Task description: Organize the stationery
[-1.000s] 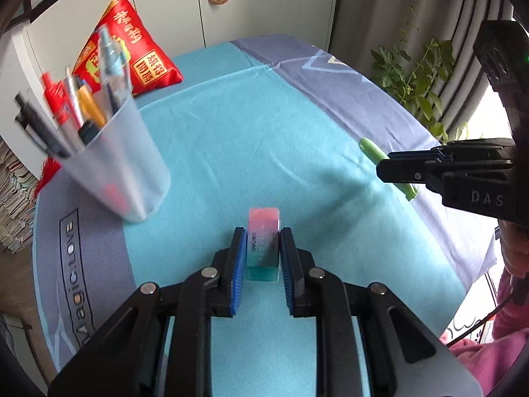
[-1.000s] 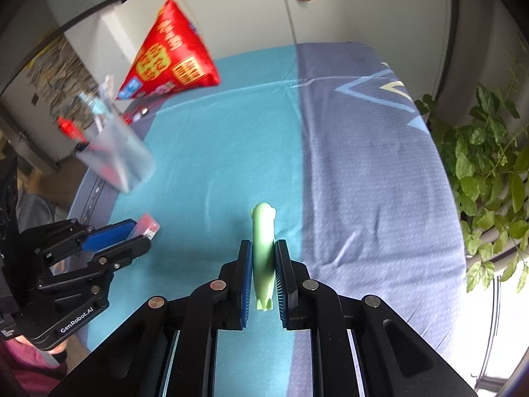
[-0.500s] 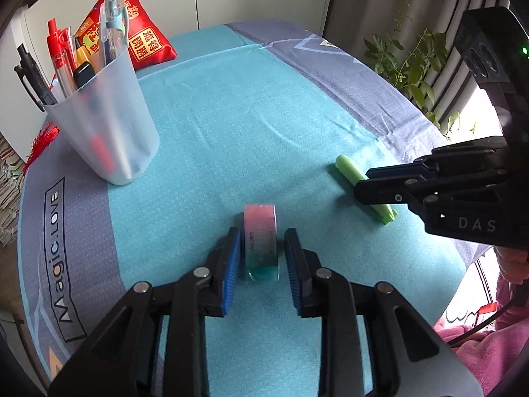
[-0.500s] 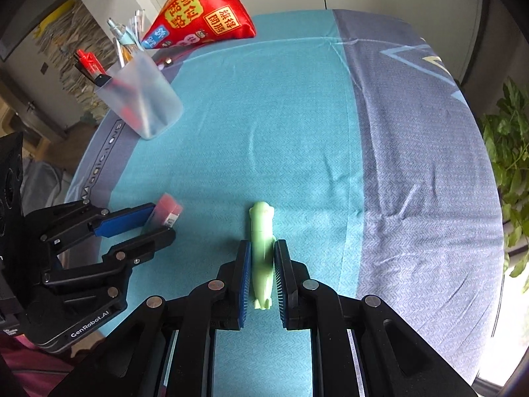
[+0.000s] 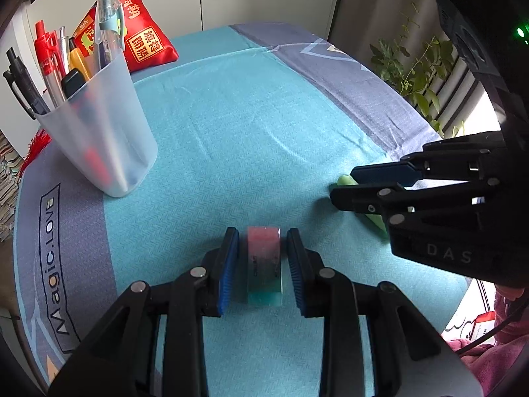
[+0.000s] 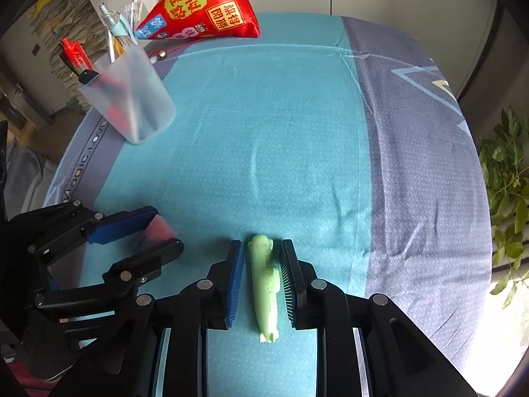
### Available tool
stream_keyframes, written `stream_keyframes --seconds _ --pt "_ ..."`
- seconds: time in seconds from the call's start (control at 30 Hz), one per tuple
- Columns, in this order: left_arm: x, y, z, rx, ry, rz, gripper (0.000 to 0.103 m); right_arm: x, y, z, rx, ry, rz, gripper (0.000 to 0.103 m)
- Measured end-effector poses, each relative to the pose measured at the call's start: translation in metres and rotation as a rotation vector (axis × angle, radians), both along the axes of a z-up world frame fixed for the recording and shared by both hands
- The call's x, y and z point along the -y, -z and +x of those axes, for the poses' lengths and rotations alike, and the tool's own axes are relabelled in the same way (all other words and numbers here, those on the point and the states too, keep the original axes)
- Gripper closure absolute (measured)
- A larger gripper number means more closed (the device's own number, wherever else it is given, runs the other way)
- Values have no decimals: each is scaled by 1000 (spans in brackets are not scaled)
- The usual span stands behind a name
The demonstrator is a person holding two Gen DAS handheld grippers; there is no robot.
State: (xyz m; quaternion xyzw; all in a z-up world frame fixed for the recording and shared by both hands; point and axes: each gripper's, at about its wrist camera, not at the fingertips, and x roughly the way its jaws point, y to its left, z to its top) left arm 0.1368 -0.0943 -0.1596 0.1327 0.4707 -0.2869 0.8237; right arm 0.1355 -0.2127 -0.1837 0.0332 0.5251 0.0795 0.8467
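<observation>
A pink and teal eraser (image 5: 264, 264) lies on the teal cloth between the fingers of my left gripper (image 5: 263, 241), which is open with gaps on both sides. A green animal-shaped pen (image 6: 264, 281) lies on the cloth between the fingers of my right gripper (image 6: 261, 248), also open. The eraser shows blurred in the right wrist view (image 6: 160, 228) inside the left gripper (image 6: 162, 228). The right gripper (image 5: 340, 185) shows at the right of the left wrist view, over the green pen (image 5: 345, 180). A frosted cup (image 5: 99, 132) holding several pens stands at the far left.
A red triangular pouch (image 6: 201, 6) lies at the back of the round table by the cup (image 6: 129, 99). A leafy plant (image 6: 509, 178) stands off the table's right edge. The grey border of the cloth (image 6: 413, 132) runs along the right.
Both grippers have opened: the left let go of the eraser and the right let go of the green pen, which now lie on the cloth. Both views sit lower and closer to the table.
</observation>
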Motion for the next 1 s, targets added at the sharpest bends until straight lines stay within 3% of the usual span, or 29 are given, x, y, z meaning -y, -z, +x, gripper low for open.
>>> stream_keyframes --seconds 0.23,0.27,0.33,0.4,0.77,1.0 --pt "0 0 -3 10 1 1 76 -12 0 3 1 -48 -86 79" --pt "0 0 -3 9 1 0 76 -12 0 3 0 -54 -84 77" --pt "0 1 -4 12 6 5 77 -12 1 5 -1 -78 -33 60" --pt "0 1 -5 19 7 10 77 -10 1 3 12 -89 -2 56" --pt "-3 1 -4 0 0 -16 77 -2 2 -7 79 -40 50 56" --pt "-6 0 -6 9 -4 -29 77 -11 1 -4 56 -65 -45 66"
